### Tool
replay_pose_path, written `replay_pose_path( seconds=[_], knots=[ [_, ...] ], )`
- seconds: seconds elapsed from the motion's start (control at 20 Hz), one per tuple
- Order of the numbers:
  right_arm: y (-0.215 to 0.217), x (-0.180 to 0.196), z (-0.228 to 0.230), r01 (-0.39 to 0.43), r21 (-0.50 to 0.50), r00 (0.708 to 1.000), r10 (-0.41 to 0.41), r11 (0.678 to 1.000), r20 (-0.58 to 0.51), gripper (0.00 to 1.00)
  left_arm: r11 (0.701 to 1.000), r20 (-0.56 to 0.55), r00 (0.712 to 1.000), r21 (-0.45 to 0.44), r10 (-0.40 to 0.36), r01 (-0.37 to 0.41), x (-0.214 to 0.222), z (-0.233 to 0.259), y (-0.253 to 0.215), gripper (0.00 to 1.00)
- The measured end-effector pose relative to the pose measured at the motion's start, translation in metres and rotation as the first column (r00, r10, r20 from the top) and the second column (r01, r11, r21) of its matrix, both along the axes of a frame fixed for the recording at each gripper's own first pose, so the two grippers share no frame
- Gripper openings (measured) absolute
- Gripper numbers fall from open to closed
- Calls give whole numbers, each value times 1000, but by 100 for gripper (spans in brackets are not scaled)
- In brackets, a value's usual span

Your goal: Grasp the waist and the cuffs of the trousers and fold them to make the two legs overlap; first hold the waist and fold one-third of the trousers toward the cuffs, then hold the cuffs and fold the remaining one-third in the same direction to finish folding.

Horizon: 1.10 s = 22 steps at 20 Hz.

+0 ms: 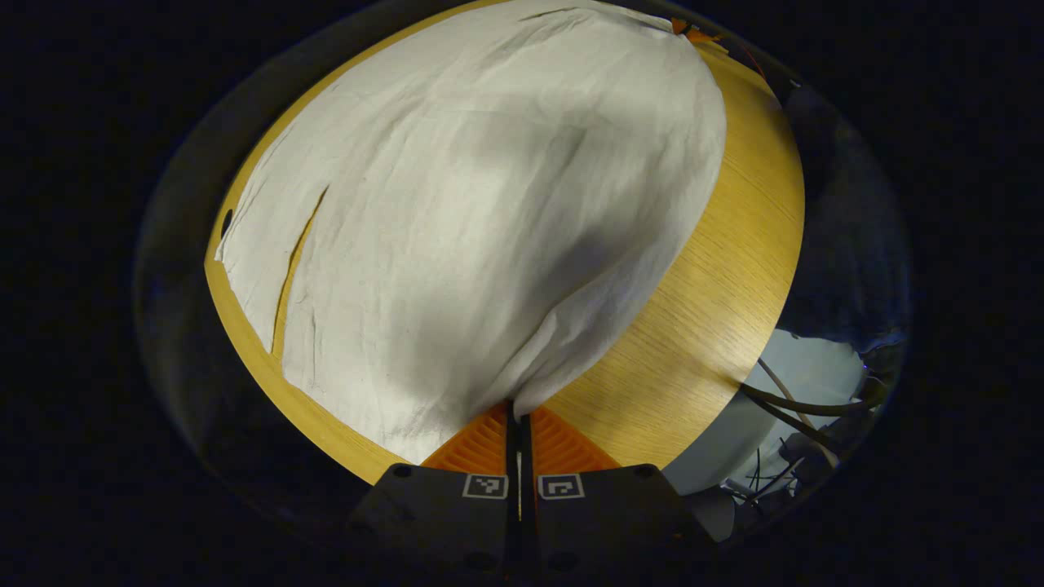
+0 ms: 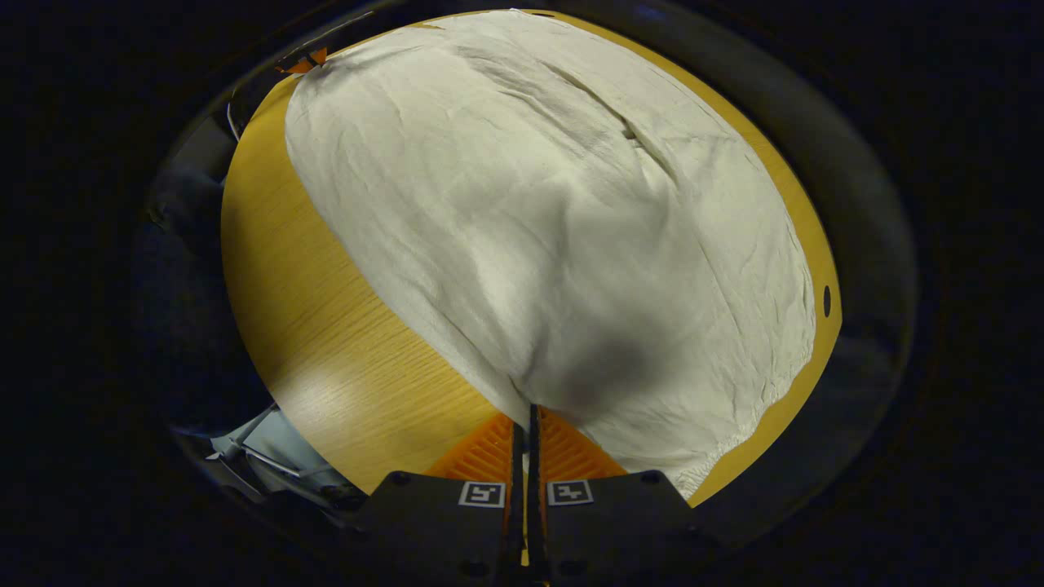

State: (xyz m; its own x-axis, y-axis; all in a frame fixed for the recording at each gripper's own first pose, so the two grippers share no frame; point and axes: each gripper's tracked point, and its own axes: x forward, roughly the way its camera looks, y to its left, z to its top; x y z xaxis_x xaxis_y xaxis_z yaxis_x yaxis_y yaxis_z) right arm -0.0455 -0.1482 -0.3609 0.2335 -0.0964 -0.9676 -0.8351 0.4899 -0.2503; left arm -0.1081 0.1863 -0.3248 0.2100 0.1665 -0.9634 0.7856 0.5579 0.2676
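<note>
Evidently soft and light, the trousers [image 1: 473, 220] spread ahead of both jaws over the table [image 1: 718, 326]; the left gripper [image 1: 519, 417] and right gripper [image 2: 528, 421] each pinched a bunched edge, seemingly a sound hold.

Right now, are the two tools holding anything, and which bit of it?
Yes. Both hold the white trousers on the wooden table. The left tool and the right tool each pinch an edge of the cloth; which edge cannot be told.
</note>
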Motion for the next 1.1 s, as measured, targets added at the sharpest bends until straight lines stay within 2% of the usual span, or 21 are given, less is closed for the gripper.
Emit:
replay_pose_path(
  seconds=[0.15, 0.3, 0.5, 0.6, 0.7, 0.8, 0.95, 1.0, 1.1],
  knots=[
    [3, 7, 13, 52, 23, 995, -54, 998, 85, 5, 995, 116, 990, -68, 78, -70, 18, 13, -6, 0],
    [8, 21, 32, 131, 73, 978, -141, 989, 152, 5, 986, 228, 962, -105, 151, -130, 46, 40, -3, 0],
    [16, 61, 78, 259, 183, 919, -300, 948, 257, 4, 969, 365, 902, -165, 233, -183, 93, 80, -1, 0],
    [20, 80, 100, 304, 243, 876, -370, 921, 309, 4, 958, 428, 863, -205, 270, -199, 119, 99, -2, 0],
    [21, 105, 122, 342, 303, 825, -439, 889, 355, 2, 950, 506, 808, -234, 301, -208, 149, 122, -2, 0],
    [22, 131, 139, 375, 359, 770, -503, 855, 392, 4, 939, 566, 753, -266, 336, -220, 183, 141, 0, 0],
    [28, 183, 164, 386, 457, 680, -582, 801, 446, 4, 921, 632, 672, -304, 387, -244, 238, 171, 5, 0],
    [32, 198, 174, 383, 497, 648, -610, 779, 457, 1, 913, 649, 643, -324, 406, -249, 258, 182, 6, 0],
    [39, 233, 195, 361, 570, 580, -656, 738, 482, 4, 894, 672, 591, -360, 447, -267, 283, 190, 13, 0]
  ],
)
